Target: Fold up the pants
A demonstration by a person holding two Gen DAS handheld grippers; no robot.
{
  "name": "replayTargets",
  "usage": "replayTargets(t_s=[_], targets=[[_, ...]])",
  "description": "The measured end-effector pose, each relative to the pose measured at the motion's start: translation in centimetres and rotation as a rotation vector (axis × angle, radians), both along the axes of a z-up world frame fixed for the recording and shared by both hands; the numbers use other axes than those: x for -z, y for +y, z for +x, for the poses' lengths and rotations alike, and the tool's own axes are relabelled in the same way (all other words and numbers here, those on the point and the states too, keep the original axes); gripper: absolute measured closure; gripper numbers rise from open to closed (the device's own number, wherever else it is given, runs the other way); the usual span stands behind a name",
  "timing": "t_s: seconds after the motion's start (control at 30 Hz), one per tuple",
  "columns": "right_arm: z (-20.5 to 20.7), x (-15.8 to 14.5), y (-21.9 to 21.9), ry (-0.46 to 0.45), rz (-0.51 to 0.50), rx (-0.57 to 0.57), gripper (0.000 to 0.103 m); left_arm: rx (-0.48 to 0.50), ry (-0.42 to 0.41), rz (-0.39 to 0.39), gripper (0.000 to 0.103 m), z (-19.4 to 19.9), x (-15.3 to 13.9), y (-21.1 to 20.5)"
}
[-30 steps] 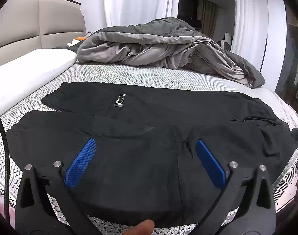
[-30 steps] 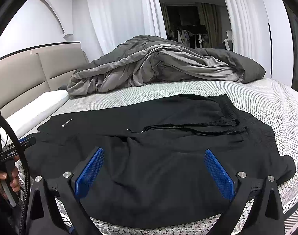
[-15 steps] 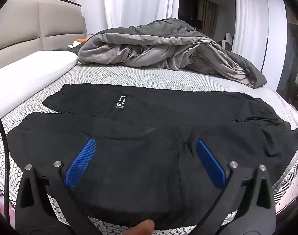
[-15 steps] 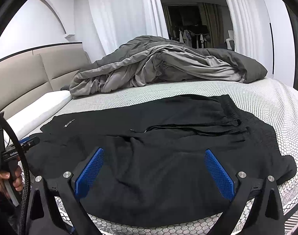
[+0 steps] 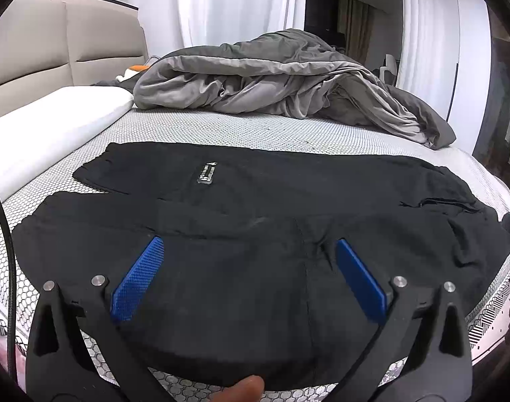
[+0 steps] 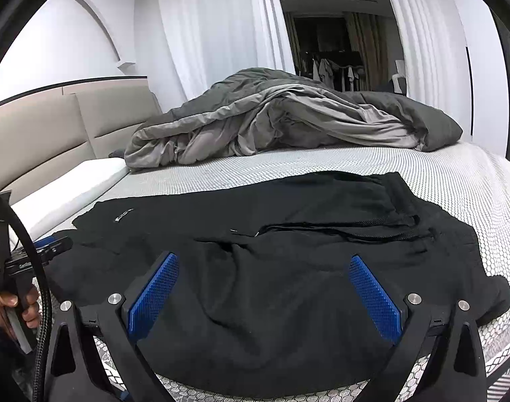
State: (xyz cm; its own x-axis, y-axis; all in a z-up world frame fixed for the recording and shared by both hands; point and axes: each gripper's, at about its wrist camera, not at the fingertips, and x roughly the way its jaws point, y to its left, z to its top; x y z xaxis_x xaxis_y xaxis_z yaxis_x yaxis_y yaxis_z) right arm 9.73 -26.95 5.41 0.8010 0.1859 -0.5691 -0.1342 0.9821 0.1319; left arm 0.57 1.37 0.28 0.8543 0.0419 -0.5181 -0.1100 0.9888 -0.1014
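Black pants [image 5: 241,221] lie spread flat across the near side of the bed, legs toward the left, waistband with drawstring [image 6: 372,227] toward the right. A small white label [image 5: 206,174] shows on the far leg. My left gripper [image 5: 248,251] is open and empty, hovering over the near leg. My right gripper [image 6: 263,268] is open and empty, hovering over the seat and waist area [image 6: 288,268]. The left gripper also shows at the left edge of the right wrist view [image 6: 37,254].
A crumpled grey duvet [image 5: 271,80] lies at the far side of the bed. A white pillow [image 5: 47,127] lies at the left beside the beige headboard [image 5: 54,43]. The patterned mattress [image 6: 455,181] edge runs along the near side. White curtains hang behind.
Both grippers have pulled back and risen slightly, so the pants sit lower and a bit farther in both views. The pants have not moved. Both grippers stay open.
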Motion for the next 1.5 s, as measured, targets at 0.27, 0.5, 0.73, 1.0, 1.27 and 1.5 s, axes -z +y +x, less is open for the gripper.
replayTargets(t_s=[0.27, 0.5, 0.73, 1.0, 1.27, 1.5], targets=[[0.6, 0.1, -1.1, 0.027, 0.058, 0.02, 0.0, -0.027, -0.003, -0.051, 0.001, -0.5, -0.3, 1.6], [0.4, -0.1, -1.7, 0.013, 0.08, 0.032, 0.0, -0.061, -0.007, -0.083, 0.001, -1.2, -0.5, 3.6], [0.1, -0.4, -1.8, 0.007, 0.067, 0.019, 0.0, -0.119, 0.01, -0.133, 0.001, -1.7, -0.1, 7.6], [-0.4, -0.7, -3.1, 0.018, 0.096, 0.013, 0.0, -0.282, 0.045, -0.126, 0.001, -3.5, 1.5, 14.3], [-0.9, -0.8, -4.7, 0.024, 0.114, 0.065, 0.0, -0.399, 0.08, -0.293, 0.001, -5.2, 3.7, 21.9], [-0.4, -0.1, -5.5, 0.067, 0.145, 0.082, 0.0, -0.391, 0.178, -0.423, 0.027, -1.0, 5.0, 24.7]])
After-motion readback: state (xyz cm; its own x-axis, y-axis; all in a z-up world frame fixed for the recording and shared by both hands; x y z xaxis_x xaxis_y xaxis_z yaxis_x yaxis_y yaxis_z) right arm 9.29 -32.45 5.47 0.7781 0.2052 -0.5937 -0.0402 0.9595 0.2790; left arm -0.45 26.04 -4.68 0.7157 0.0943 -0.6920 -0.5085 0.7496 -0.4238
